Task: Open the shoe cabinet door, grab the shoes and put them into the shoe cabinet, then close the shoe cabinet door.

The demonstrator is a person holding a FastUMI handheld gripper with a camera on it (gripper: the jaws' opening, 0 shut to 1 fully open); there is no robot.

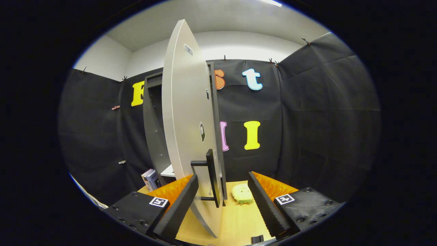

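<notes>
Gripper view: tongs (222, 201) released, spread around the open cabinet door's (184, 130) handle (212, 177)

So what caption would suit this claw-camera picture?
Open claw straddling the swung-out shoe cabinet door near its handle, a fluffy slipper ahead.

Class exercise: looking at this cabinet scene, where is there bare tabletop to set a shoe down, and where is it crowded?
Bare tabletop lies between the open hand-held gripper fingers, bordered by the cabinet door and the yellow fluffy item. It is crowded at the door's black handle, which sits between the fingers, and by the books beside the cabinet.
</notes>
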